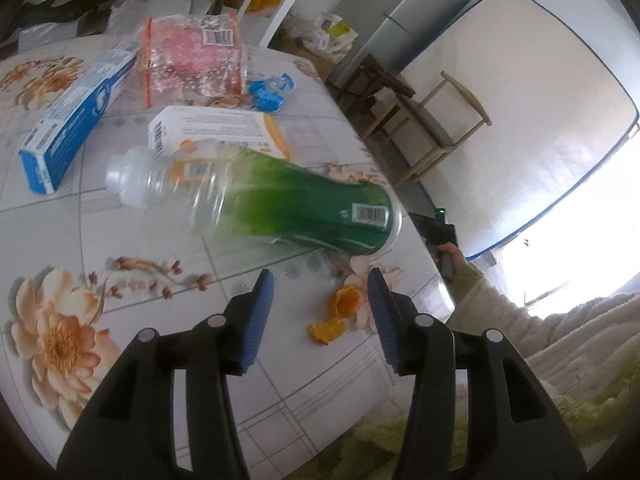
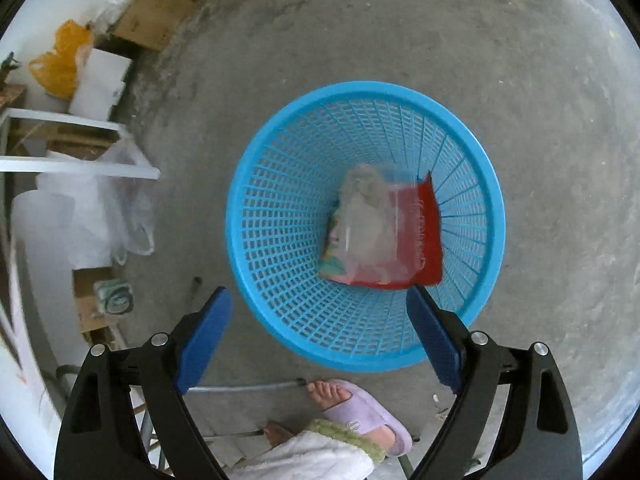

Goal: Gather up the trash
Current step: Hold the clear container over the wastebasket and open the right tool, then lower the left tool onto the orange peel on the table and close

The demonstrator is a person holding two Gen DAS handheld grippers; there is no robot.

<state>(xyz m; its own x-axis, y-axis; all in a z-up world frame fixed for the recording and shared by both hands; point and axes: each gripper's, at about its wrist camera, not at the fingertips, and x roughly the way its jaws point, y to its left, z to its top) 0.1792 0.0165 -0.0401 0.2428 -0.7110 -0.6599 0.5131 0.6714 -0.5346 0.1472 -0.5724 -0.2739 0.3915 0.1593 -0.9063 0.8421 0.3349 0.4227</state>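
The green bottle lies on the counter just beyond the half-open, empty left gripper, long axis crosswise; the wide, empty right gripper hangs over the blue basket.

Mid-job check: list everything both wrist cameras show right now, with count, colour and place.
bottle: one, clear with green label, on its side on the table, blurred, ahead of the left gripper
table: one, floral cloth
blue carton: one, far left on the table
white and orange box: one, behind the bottle
clear wrapper: one, pink contents, far side
blue scraps: a few, beside the wrapper
orange peel: two pieces, near table edge
basket: one, blue, on the floor
plastic bags: clear and red, in the basket
left gripper: open, empty
right gripper: open, empty, above the basket
slippered foot: one, lilac, below the basket
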